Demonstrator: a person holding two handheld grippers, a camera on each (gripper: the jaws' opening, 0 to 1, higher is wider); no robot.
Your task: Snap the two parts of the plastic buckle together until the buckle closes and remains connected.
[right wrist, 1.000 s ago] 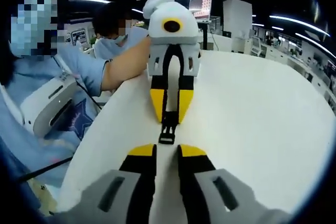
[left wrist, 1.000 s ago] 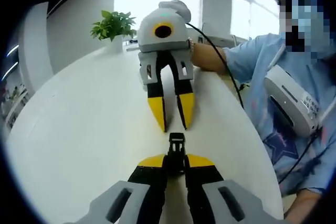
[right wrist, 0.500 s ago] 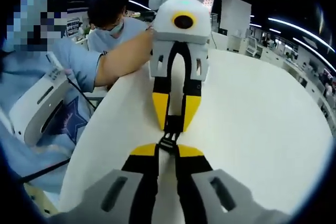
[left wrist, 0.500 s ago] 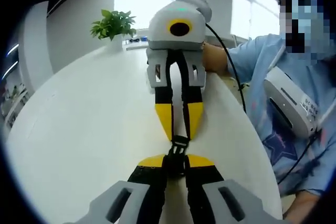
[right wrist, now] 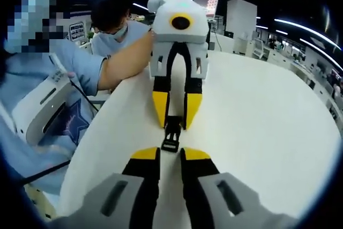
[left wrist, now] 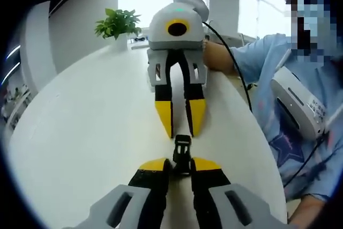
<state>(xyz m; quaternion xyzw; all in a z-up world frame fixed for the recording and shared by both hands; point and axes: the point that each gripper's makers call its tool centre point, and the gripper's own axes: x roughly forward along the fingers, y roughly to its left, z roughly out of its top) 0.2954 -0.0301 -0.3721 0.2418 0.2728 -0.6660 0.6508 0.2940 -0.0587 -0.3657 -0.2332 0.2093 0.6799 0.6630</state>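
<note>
White tabletop (left wrist: 80,132) carries everything, a pale curved slab with bright windows beyond it in the left gripper view and dim office lights in the right gripper view. At its middle sits the buckle (left wrist: 182,151), black plastic. My left gripper (left wrist: 181,165) is clamped on its near end, jaws narrow around it. In the right gripper view the same buckle (right wrist: 171,132) lies between the other tongs' yellow tips and mine.

My right gripper (right wrist: 170,156) is narrow too, but its tips sit just short of the buckle with nothing between them. In the left gripper view it (left wrist: 180,127) hangs just past the buckle's far end, apart from it.

I cannot make out a seam, so I cannot tell whether the two halves are already latched or whether one half is missing from my right tongs. My guess is that I'm at the checking stage; the next move calls for a gentle tug, or a fresh push, along the buckle's line.

Beyond the buckle stands a potted plant (left wrist: 117,25), well clear. A person's sleeve (right wrist: 64,73) borders the table edge; nothing blocks the way.
</note>
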